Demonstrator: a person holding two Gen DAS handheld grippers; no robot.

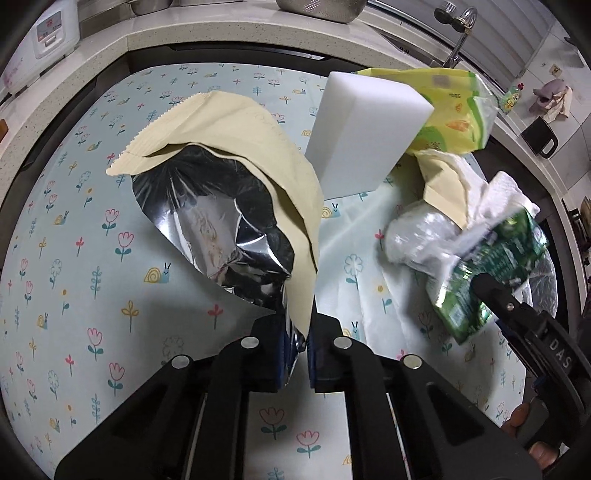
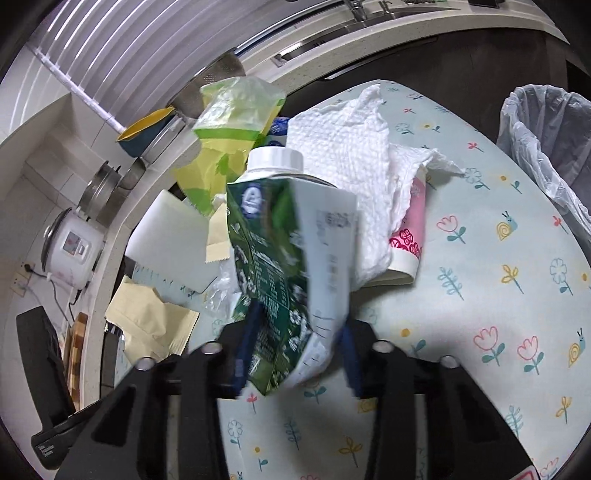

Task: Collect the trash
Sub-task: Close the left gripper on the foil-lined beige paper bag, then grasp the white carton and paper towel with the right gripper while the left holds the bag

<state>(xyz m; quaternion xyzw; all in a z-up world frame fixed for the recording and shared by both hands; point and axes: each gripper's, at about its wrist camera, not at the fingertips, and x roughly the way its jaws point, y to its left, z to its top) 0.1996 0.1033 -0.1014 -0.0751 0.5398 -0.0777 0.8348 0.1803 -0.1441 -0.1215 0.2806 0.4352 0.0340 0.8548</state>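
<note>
My left gripper (image 1: 297, 350) is shut on a torn beige pouch with a silver foil lining (image 1: 236, 192), held above the flowered tablecloth. My right gripper (image 2: 295, 354) is shut on a crushed green and white milk carton (image 2: 284, 266) with a white cap; it also shows at the right of the left wrist view (image 1: 491, 266). A trash pile lies on the table: a white foam block (image 1: 365, 136), a yellow-green bag (image 1: 454, 114), white paper towel (image 2: 351, 155), a pink paper cup (image 2: 406, 236) and clear plastic (image 1: 413, 236). A lined trash bin (image 2: 546, 147) stands at the far right.
The flowered tablecloth (image 1: 74, 229) covers the table. A stone counter (image 1: 184, 33) runs behind it with a rice cooker (image 2: 72, 247), metal pots, a colander and a sink tap (image 1: 461, 26). A black mug (image 1: 539, 136) sits on the counter at the right.
</note>
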